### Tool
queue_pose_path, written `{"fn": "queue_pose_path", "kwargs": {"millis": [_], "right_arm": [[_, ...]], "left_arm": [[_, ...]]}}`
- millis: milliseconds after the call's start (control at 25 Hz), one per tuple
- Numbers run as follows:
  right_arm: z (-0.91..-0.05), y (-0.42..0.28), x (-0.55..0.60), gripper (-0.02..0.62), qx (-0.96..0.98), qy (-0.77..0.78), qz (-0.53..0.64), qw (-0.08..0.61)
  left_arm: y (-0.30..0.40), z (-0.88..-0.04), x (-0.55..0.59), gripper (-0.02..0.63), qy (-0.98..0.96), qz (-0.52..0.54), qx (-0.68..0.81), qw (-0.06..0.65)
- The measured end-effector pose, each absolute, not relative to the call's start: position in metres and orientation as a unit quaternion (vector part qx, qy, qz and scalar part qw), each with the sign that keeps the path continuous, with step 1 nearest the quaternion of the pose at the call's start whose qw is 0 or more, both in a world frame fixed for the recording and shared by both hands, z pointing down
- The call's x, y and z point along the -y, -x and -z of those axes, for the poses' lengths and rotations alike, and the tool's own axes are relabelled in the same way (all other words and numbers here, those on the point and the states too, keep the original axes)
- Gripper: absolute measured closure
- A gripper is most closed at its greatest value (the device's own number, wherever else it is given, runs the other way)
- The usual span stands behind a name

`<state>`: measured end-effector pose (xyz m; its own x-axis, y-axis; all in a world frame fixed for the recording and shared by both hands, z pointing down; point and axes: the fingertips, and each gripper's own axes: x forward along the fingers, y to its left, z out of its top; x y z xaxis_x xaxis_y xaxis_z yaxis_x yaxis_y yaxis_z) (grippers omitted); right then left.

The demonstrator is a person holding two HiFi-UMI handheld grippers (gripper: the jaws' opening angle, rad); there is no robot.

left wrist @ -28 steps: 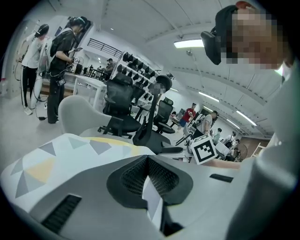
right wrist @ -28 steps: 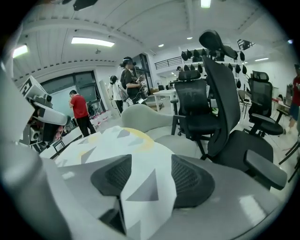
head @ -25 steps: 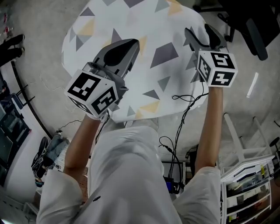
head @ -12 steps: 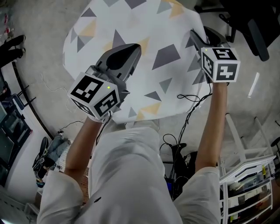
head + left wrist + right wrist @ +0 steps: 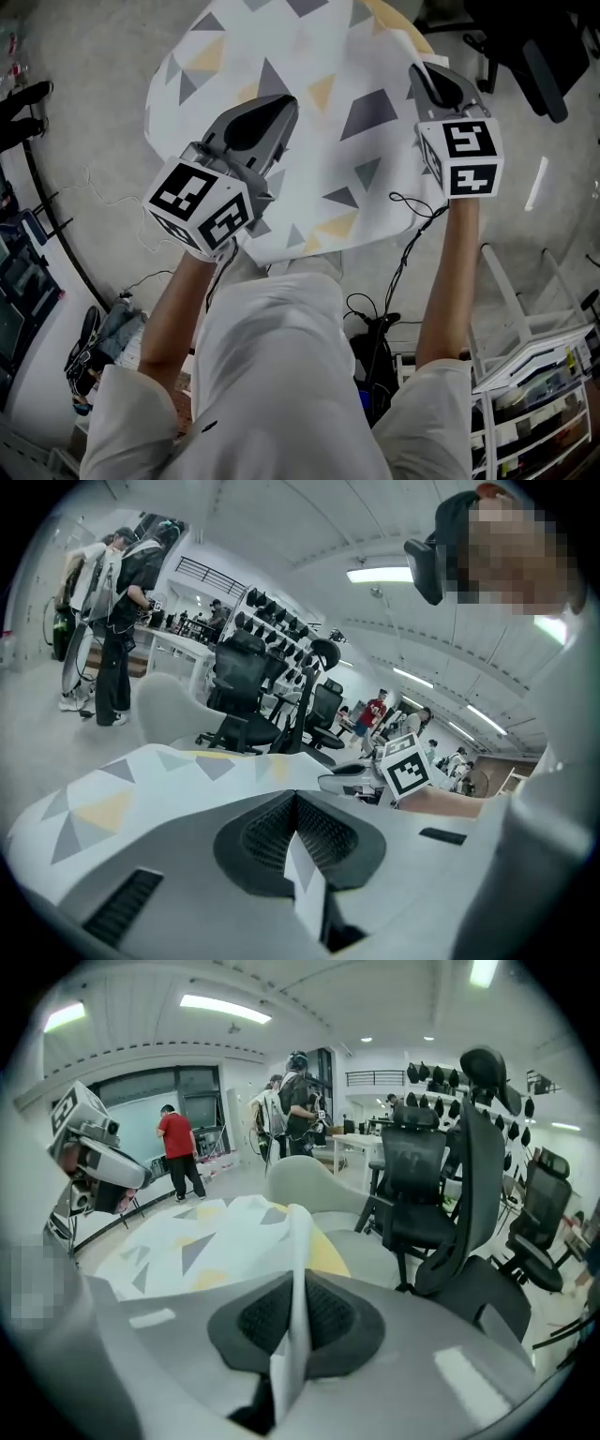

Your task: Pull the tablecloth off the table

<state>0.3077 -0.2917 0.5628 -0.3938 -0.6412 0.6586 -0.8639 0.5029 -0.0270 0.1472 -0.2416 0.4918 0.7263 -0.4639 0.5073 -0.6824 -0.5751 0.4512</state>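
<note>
Round surface (image 5: 324, 1252): the yellow top shows bare only at its far right edge. The tablecloth (image 5: 309, 94), white with grey and yellow triangles, covers the rest. Its hem overhangs the near edge toward your legs.

Your left tool (image 5: 284, 103) sits over the near left edge. Its jaws are closed on a fold of the cloth, and a strip of it stands between the pads. Your right tool (image 5: 433, 77) is at the right edge. Its jaws have just been closing and now pinch an upright ridge of the cloth between the pads.

Room: an open work hall with a grey floor (image 5: 84, 84) and ceiling strip lights (image 5: 216, 1007). A pale shell chair (image 5: 309, 1180) stands just beyond the far edge. Black office chairs (image 5: 427, 1185) stand beyond the right edge, one of them near your right tool. A person in a red shirt (image 5: 175, 1152) stands well apart from the surface, as does a person in dark clothes (image 5: 117, 602).

In the way: a black cable (image 5: 412, 204) loops across the hem at the near right edge, just below your right tool. It drops to a tangle of cables (image 5: 370, 323) on the floor by your legs. A white rack (image 5: 530, 370) stands on the floor near your right side.
</note>
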Motion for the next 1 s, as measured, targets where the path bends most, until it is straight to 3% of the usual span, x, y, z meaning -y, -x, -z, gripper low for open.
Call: {"fn": "queue_pose_path", "kwargs": {"millis": [240, 520, 1000], "right_arm": [[-0.522, -0.278, 0.266, 0.577, 0.822, -0.467, -0.137, 0.294], [-0.439, -0.181, 0.190, 0.577, 0.847, -0.444, -0.064, 0.285], [-0.317, -0.133, 0.117, 0.578, 0.856, -0.455, -0.042, 0.241]], "left_arm": [[-0.117, -0.482, 0.212, 0.600, -0.876, -0.156, 0.318, 0.327], [-0.030, -0.439, 0.152, 0.599, -0.885, -0.124, 0.307, 0.327], [0.036, -0.387, 0.111, 0.600, -0.892, -0.074, 0.302, 0.328]]}}
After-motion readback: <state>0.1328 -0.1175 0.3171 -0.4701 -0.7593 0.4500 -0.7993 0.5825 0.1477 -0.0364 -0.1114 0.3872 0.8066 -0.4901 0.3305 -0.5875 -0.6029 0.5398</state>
